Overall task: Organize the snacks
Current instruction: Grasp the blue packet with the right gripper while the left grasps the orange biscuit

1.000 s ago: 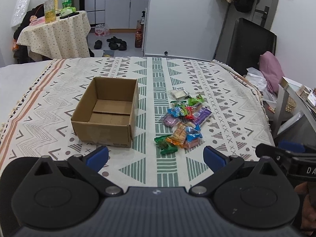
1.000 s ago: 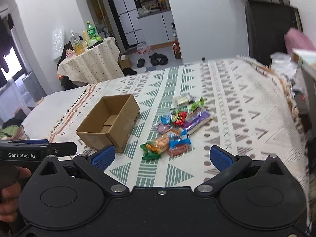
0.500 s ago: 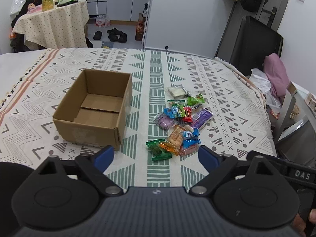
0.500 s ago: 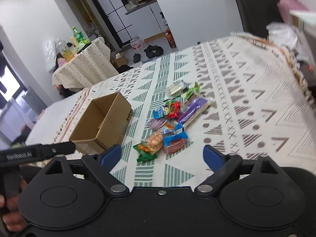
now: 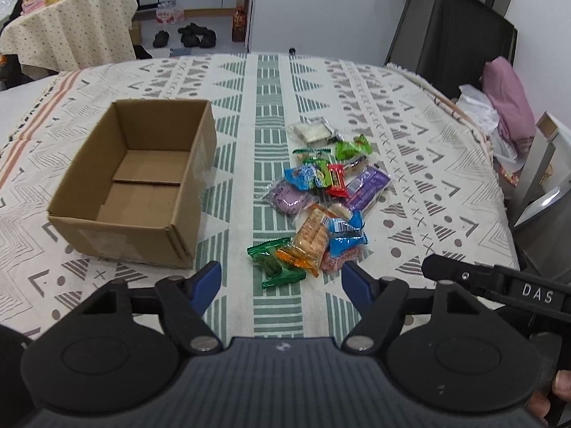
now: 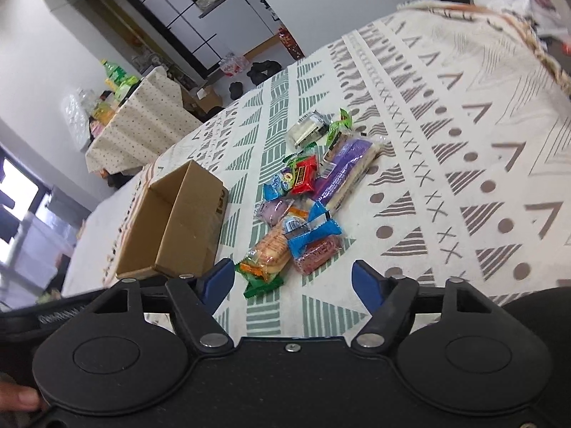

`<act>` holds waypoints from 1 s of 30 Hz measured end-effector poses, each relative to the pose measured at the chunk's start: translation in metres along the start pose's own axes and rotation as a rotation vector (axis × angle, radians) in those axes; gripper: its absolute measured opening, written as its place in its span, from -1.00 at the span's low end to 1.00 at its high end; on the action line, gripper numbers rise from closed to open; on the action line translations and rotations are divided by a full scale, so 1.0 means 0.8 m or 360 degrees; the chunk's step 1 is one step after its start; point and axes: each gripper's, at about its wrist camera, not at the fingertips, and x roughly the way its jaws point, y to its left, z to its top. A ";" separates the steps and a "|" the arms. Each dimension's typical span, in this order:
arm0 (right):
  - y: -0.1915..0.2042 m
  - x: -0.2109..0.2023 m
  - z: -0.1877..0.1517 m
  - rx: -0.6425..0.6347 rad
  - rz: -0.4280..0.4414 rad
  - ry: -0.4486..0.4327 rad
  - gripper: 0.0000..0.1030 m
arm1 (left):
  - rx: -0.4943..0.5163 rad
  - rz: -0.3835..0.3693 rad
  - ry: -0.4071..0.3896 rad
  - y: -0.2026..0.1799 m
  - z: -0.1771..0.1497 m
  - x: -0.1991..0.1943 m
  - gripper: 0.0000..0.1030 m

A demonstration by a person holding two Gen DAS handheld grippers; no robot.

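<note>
Both tools brought lower toward snack pile (image 5: pixel 317 207) (mid-bench); left tool (image 5: pixel 282 278) and right tool (image 6: pixel 293 280) closing, nothing between jaws. Cardboard box (image 5: pixel 135 185) placed beside pile, awaiting snacks.

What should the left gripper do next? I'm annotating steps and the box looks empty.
Probably ease the left gripper down onto the green packet at the pile's near edge. The cardboard box holds nothing, every snack lies loose on the patterned cloth, and the closing jaws are empty, just short of that packet.
</note>
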 end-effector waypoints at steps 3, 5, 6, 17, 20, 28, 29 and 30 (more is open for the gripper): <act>-0.009 0.016 0.006 0.0068 0.0026 0.0031 0.18 | 0.0008 0.0001 0.0029 -0.004 0.006 0.017 0.35; -0.016 0.025 0.010 0.0121 0.0036 0.0043 0.17 | 0.0010 0.0004 0.0047 -0.006 0.009 0.028 0.30; -0.019 0.029 0.011 0.0140 0.0036 0.0044 0.17 | 0.0007 0.0003 0.0057 -0.007 0.011 0.034 0.28; -0.048 0.078 0.018 0.0396 0.0161 0.0118 0.01 | 0.0066 0.0018 0.0156 -0.026 0.025 0.095 0.17; -0.050 0.097 0.020 0.0443 0.0174 0.0157 0.01 | 0.0092 0.0020 0.0187 -0.028 0.029 0.110 0.17; -0.072 0.140 0.020 0.0668 0.0159 0.0233 0.02 | 0.0148 0.0034 0.0234 -0.029 0.035 0.139 0.16; -0.075 0.143 0.020 0.0699 0.0171 0.0231 0.02 | 0.0145 0.0029 0.0240 -0.029 0.036 0.141 0.16; -0.078 0.144 0.021 0.0727 0.0171 0.0226 0.03 | 0.0143 0.0026 0.0247 -0.029 0.037 0.144 0.16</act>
